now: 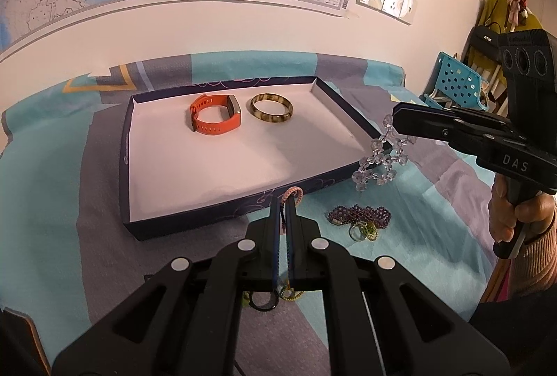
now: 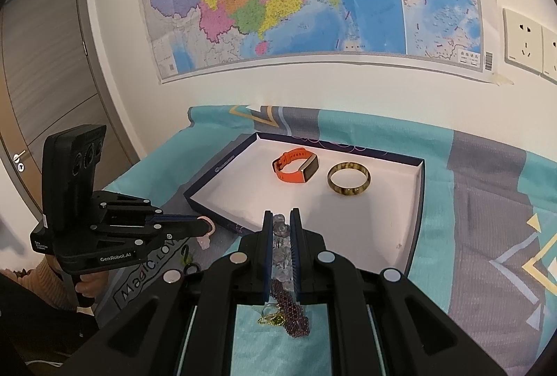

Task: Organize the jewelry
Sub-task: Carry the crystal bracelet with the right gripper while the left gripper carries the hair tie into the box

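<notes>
The left hand-held gripper (image 1: 284,202) pinches a pink bracelet (image 1: 291,194) and the right hand-held gripper (image 2: 280,219) pinches clear beads (image 1: 377,163), both just beside the box (image 1: 195,222) on the bed (image 1: 45,174).

Matte black left gripper (image 2: 205,226) with silver round screws, white GenRobot.AI lettering, three-lens camera block on top, black right gripper (image 1: 397,118) marked DAS, blue-edged finger pads, ribbed pink knit sleeve (image 1: 536,257)

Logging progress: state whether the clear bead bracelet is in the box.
Out. The clear bead bracelet hangs from the right tongs, outside the box's near corner.
</notes>
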A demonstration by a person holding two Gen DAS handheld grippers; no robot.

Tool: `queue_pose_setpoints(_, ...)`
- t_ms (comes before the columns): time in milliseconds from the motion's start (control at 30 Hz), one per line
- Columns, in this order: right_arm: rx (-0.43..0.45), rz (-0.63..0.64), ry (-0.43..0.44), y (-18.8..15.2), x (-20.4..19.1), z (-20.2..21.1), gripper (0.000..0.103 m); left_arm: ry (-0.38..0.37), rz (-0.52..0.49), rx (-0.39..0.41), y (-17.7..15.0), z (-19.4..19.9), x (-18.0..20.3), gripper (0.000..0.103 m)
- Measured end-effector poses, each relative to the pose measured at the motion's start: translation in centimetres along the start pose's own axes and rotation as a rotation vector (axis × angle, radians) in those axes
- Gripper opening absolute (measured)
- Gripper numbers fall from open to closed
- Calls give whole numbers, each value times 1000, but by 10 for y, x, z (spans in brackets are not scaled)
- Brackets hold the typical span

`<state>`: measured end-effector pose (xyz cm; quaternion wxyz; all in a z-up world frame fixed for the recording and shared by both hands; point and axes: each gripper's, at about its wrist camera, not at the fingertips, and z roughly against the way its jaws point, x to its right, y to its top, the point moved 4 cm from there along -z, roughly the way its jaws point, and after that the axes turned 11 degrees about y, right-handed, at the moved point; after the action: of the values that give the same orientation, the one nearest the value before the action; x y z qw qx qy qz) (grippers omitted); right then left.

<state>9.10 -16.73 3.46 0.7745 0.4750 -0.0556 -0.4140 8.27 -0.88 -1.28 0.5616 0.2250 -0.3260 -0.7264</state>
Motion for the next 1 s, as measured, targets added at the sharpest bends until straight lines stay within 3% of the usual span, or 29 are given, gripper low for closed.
queue_pose_setpoints(1000,21,-31,-22,31,22,-30,8,28,15,-9,28,-26,-15,4)
